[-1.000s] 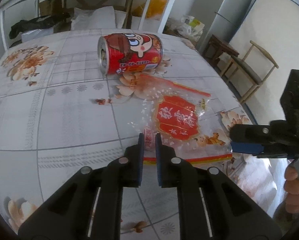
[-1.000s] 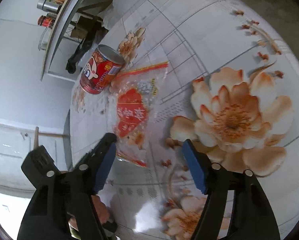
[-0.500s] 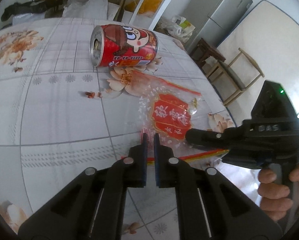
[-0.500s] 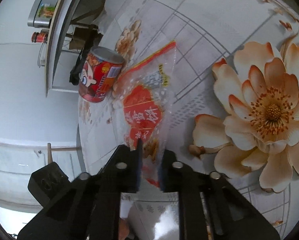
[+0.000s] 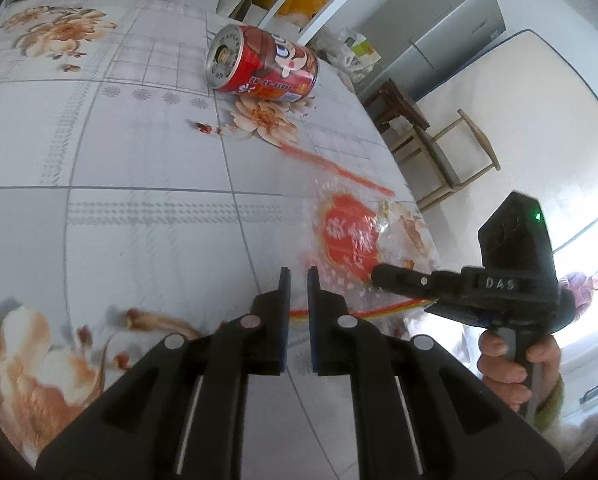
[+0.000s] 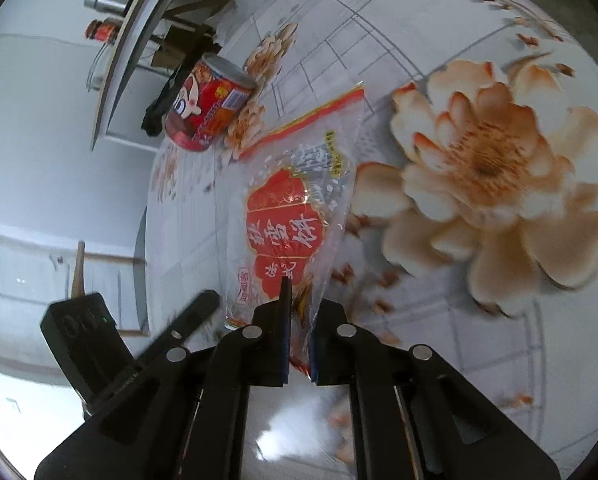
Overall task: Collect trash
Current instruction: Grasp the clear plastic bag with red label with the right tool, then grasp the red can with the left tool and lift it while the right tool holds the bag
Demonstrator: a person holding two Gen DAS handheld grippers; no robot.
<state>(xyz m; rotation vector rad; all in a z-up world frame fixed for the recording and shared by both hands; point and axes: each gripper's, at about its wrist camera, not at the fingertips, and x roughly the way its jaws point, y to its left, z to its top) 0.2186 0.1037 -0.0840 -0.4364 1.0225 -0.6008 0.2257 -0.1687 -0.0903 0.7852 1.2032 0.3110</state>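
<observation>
Floral surface (image 5: 139, 208) underneath everything, its printed flower (image 6: 495, 184) filling the right-wrist view. Next in size, a red can (image 5: 261, 65) on its side at the far end, open mouth turned toward the left wrist camera, well apart from both tools. Nearer, a clear wrapper (image 6: 295, 216) with a red label, lying mostly flat, its long axis running from the red-striped far edge beside the can back to the near edge at the right gripper (image 6: 299, 312). Right jaws almost closed, with the wrapper's near end pinched between them, the film crumpled up at the pads; grip on a thin edge only, so probably loose. Left gripper (image 5: 297, 276) over bare cloth just to the left of the wrapper's near corner, jaws nearly together with a narrow gap and nothing between them. Right hand (image 5: 515, 364) visible on its handle at the surface's edge. Wrapper thus straight ahead of the right jaws and lengthwise in line with them: a pull back along that axis likely enough to lift it away, can left for afterwards. Smallest: a few reddish crumbs (image 5: 205, 129) short of the can.
</observation>
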